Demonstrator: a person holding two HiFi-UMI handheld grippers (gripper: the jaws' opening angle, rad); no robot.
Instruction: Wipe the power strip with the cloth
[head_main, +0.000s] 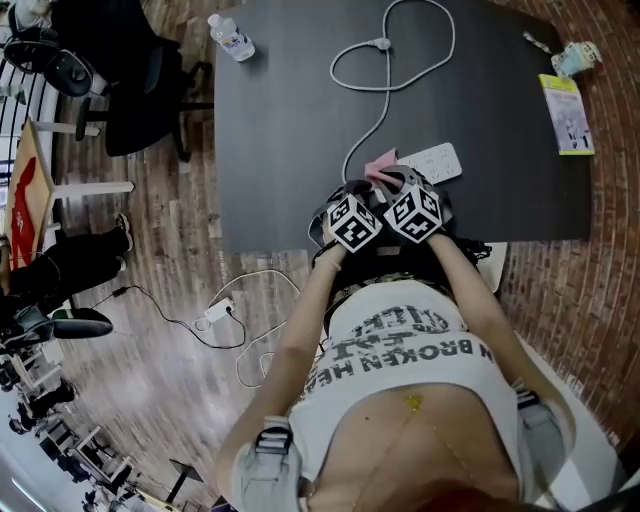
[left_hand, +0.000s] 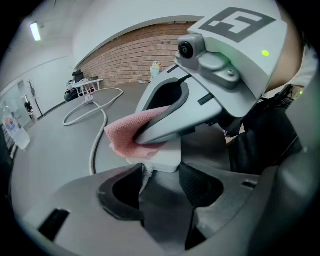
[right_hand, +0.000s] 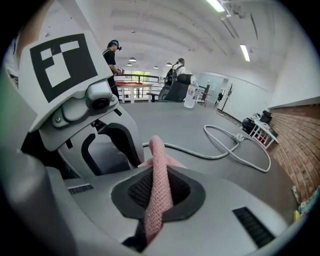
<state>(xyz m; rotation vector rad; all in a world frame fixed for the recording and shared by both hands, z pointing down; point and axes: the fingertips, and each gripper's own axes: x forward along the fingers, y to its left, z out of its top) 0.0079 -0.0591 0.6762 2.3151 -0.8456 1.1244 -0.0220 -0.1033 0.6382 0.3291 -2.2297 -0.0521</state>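
The white hard-plastic power strip (head_main: 432, 162) lies near the front edge of the dark table (head_main: 290, 120). The left gripper (left_hand: 160, 181) seems to pinch its cord end, jaws part-open. The right gripper (right_hand: 159, 176) is clamped on a soft, knitted pink cloth (right_hand: 159, 197). The smooth strip could slide or twist if rubbed hard.

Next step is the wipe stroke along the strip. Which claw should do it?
Right. The right claw is shut on the cloth and holds it on top of the power strip. The left claw has no cloth; its jaws flank the strip's cord end, likely steadying it.
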